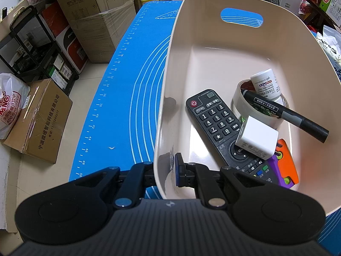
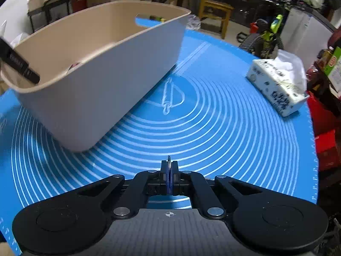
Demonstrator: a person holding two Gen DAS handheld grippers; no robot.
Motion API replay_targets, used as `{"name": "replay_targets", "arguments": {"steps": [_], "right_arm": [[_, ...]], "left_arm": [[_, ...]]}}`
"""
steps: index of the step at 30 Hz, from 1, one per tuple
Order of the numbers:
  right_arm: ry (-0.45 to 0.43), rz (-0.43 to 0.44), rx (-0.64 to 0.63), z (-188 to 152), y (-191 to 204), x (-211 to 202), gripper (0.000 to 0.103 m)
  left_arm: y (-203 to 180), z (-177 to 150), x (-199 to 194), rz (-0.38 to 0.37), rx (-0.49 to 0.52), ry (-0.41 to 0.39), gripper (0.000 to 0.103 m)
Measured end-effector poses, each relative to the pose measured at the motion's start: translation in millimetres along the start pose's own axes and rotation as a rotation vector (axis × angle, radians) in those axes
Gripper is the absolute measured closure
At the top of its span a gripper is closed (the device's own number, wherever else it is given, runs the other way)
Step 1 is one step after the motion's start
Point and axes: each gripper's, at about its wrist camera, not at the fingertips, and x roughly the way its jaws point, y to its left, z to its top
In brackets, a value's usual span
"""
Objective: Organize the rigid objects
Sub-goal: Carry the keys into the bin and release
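Observation:
A beige plastic basket stands on the blue mat. In it lie a black remote, a white tape roll, a white bottle, a black marker, a white charger cube and an orange and purple block. My left gripper is shut on the basket's near left wall, one finger inside, the other hidden outside. In the right wrist view the basket sits to the left, with the marker's end over its rim. My right gripper is shut over the mat, holding nothing.
A tissue pack lies on the mat's far right edge. Cardboard boxes and a black rack stand on the floor left of the table. A wooden chair and a small bicycle stand beyond the table.

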Motion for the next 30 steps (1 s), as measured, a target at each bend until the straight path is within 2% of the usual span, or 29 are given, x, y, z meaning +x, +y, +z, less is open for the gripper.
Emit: {"name": "replay_targets", "arguments": {"steps": [9, 16, 21, 25, 30], "right_arm": [[-0.165, -0.055, 0.071, 33.9, -10.4, -46.3, 0.089], [-0.300, -0.020, 0.034, 77.1, 7.4, -76.4, 0.089], [-0.364, 0.029, 0.009, 110.3, 33.3, -78.8, 0.089], [-0.350, 0.069, 0.020, 127.8, 52.9, -62.6, 0.089], [-0.249, 0.106, 0.028, 131.8, 80.5, -26.5, 0.089]], "left_arm": [[0.0, -0.1, 0.1, -0.001, -0.001, 0.000, 0.092], [-0.4, -0.2, -0.1, 0.000, -0.002, 0.001, 0.092], [-0.1, -0.2, 0.0, -0.002, -0.002, 0.000, 0.092], [-0.4, -0.1, 0.1, 0.000, -0.001, 0.000, 0.092], [-0.7, -0.8, 0.3, 0.004, 0.000, 0.000, 0.092]]}}
